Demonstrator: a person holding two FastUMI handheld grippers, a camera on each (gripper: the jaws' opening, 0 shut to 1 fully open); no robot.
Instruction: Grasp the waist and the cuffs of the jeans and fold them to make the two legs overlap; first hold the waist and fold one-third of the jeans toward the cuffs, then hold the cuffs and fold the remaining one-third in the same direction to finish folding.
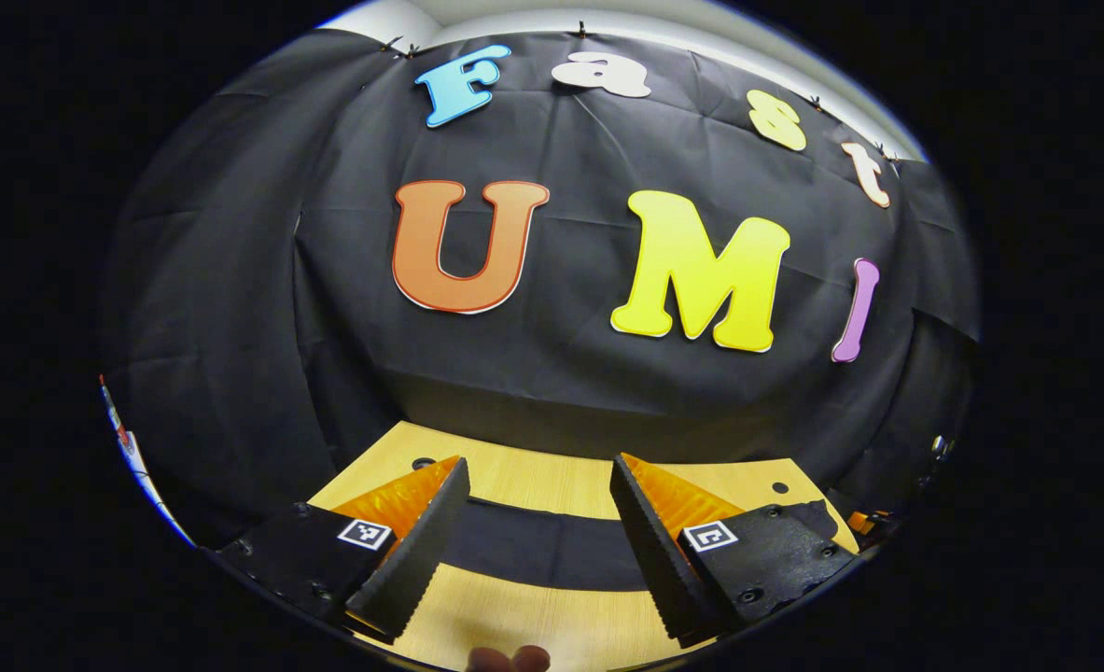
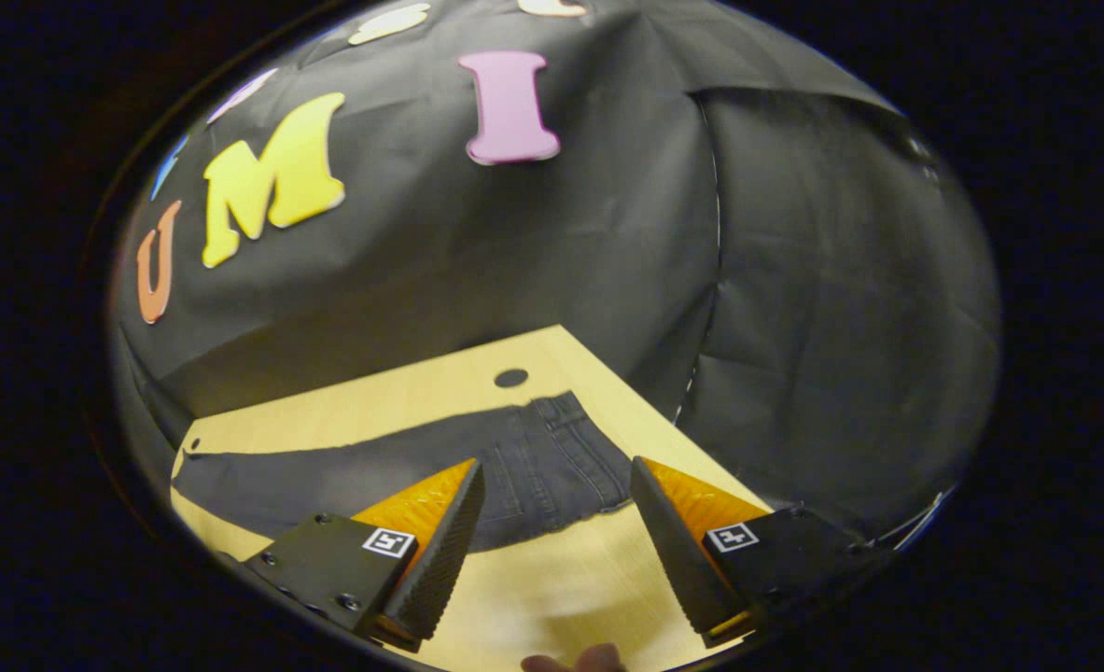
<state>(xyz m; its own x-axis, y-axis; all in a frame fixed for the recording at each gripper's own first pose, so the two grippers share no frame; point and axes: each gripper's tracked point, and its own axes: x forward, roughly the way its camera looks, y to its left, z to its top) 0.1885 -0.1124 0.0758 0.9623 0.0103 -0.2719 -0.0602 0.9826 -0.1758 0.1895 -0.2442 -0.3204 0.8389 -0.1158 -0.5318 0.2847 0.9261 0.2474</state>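
fingertips at the bottom edge, nearest the lens. right claw spread wide, gripping nothing, above bare tabletop just short of the dark jeans lying flat, waist toward the wall. left claw likewise parted and empty, with the jeans showing as a dark band across the tabletop between its fingers.

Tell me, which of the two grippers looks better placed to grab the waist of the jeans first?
The right gripper, I'd judge. Its open fingers frame the waist end of the jeans, lying flat on the table. The left gripper, also open, faces a plain stretch of leg, so it seems better suited to the cuffs.
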